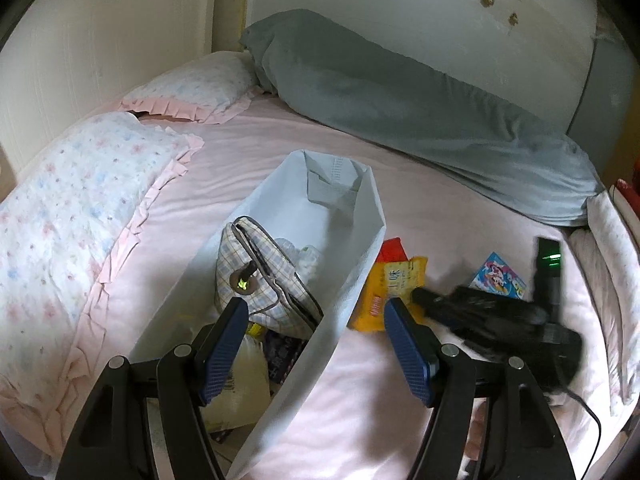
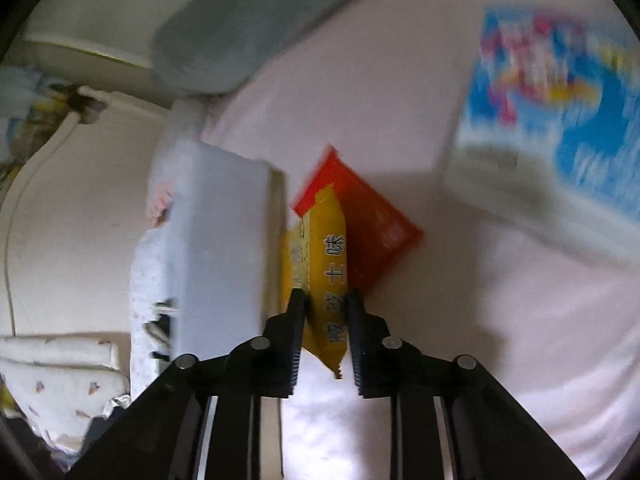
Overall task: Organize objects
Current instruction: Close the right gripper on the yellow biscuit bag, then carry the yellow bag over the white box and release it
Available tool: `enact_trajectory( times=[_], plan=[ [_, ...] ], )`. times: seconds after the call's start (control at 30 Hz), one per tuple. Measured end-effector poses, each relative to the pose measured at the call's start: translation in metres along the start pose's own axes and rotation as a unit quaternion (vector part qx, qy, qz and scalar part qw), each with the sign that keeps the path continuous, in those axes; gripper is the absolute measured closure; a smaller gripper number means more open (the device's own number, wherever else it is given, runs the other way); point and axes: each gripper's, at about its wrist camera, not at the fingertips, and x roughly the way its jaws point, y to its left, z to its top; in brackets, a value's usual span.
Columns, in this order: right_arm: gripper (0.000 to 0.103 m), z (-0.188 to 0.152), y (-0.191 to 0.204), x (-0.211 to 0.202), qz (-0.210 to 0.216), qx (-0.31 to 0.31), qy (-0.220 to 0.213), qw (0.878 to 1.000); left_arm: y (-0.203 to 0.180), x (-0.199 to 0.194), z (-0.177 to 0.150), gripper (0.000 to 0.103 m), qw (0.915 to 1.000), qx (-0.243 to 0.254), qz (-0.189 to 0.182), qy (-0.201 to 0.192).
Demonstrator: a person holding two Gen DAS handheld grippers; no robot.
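Right gripper: fingers clamped on near end of yellow snack packet, lying on bed just beside white bag, at bag's 3 o'clock. Red packet touching underneath; lift straight up so it stays behind. Left gripper: fingers apart astride bag's wall, holding nothing. Steady bag's wall, then drop packet inside beside plaid pouch.

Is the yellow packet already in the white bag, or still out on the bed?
Out. The yellow packet lies on the sheet beside the white bag, pinched at its near end in the right gripper.
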Motion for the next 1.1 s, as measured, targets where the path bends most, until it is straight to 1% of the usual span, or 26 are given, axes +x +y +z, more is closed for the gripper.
enact_trajectory(
  times=[0.17,0.27,0.3,0.37,0.43,0.5,0.57,0.63,0.8,1.0,1.1],
  plan=[
    [0.085,-0.004,0.021,-0.045,0.02,-0.037,-0.054,0.998,0.008,-0.002,0.001,0.034,0.9999,-0.013,-0.001,-0.005],
    [0.085,-0.01,0.03,-0.065,0.032,-0.05,-0.074,0.995,0.011,-0.004,0.001,0.034,0.9998,-0.019,-0.006,-0.007],
    [0.085,-0.007,0.025,-0.075,0.038,-0.052,-0.078,0.995,0.011,-0.005,0.001,0.034,0.9997,-0.02,-0.007,-0.009],
    [0.085,-0.011,0.03,-0.091,0.056,-0.059,-0.091,0.993,0.012,-0.007,0.0,0.034,0.9997,-0.018,-0.009,-0.012],
    [0.085,-0.004,0.033,-0.1,0.069,-0.065,-0.1,0.99,0.012,-0.01,0.0,0.034,0.9996,-0.017,-0.014,-0.017],
    [0.085,0.003,0.053,-0.099,0.088,-0.073,-0.113,0.987,0.014,-0.014,-0.001,0.034,0.9994,-0.018,-0.018,-0.022],
    [0.085,0.002,0.065,-0.104,0.118,-0.086,-0.121,0.982,0.016,-0.019,-0.001,0.034,0.9993,-0.021,-0.016,-0.028],
    [0.085,-0.001,0.077,-0.103,0.138,-0.101,-0.118,0.978,0.019,-0.026,-0.002,0.034,0.9989,-0.024,-0.012,-0.038],
    [0.085,-0.017,0.113,-0.088,0.164,-0.146,-0.097,0.971,0.033,-0.044,-0.005,0.034,0.9971,-0.04,-0.006,-0.064],
    [0.085,-0.036,0.15,-0.07,0.195,-0.191,-0.075,0.959,0.069,-0.061,-0.007,0.034,0.9917,-0.078,0.036,-0.096],
    [0.085,-0.045,0.158,-0.058,0.199,-0.202,-0.065,0.957,0.08,-0.056,-0.006,0.034,0.9913,-0.075,0.062,-0.089]
  ],
)
